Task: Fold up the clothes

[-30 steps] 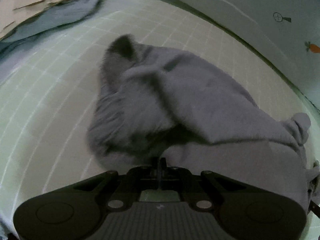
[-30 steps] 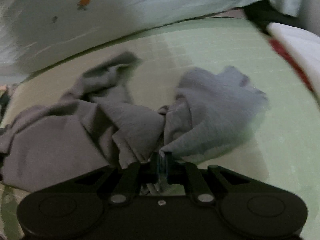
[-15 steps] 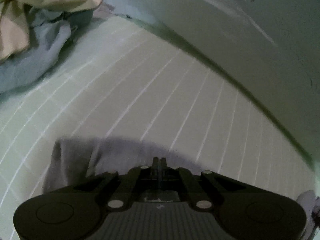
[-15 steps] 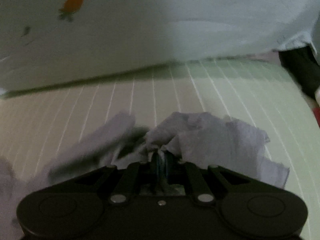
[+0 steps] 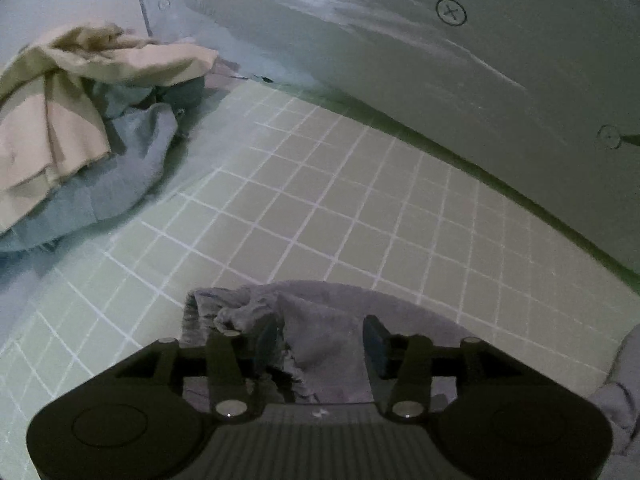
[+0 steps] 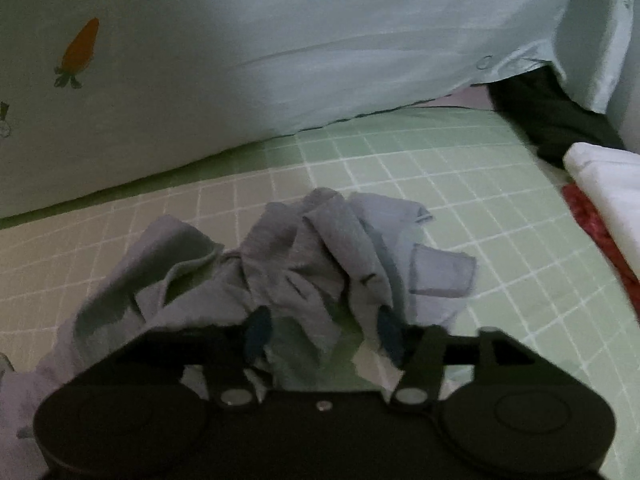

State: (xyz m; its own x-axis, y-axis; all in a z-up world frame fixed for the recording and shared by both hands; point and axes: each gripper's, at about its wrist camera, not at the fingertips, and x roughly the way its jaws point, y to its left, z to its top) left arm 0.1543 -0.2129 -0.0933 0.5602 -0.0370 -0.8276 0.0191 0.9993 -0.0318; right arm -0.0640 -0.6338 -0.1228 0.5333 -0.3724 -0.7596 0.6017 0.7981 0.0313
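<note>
Left hand-held gripper (image 5: 320, 336) and right hand-held gripper (image 6: 324, 328) have just been opening, jaws apart over the crumpled grey garment (image 6: 304, 256) on the bed (image 5: 360, 208), directly below both, nearer the pillow-side edge.

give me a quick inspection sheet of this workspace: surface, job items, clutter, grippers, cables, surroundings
surface: pale green sheet with a white grid, flat where bare.
job's things: crumpled grey cotton garment lying bunched on the sheet, not yet folded; its edge shows in the left wrist view too.
clutter: heap of beige and blue-grey clothes at the far left; white folded cloth over a red one and a dark item at the far right.
grippers: left gripper open, jaws have just been opening, grey fabric lies loose between them; right gripper open likewise, just released.
cables: nothing seen.
surroundings: light blue bedding with a carrot print along the far edge.
</note>
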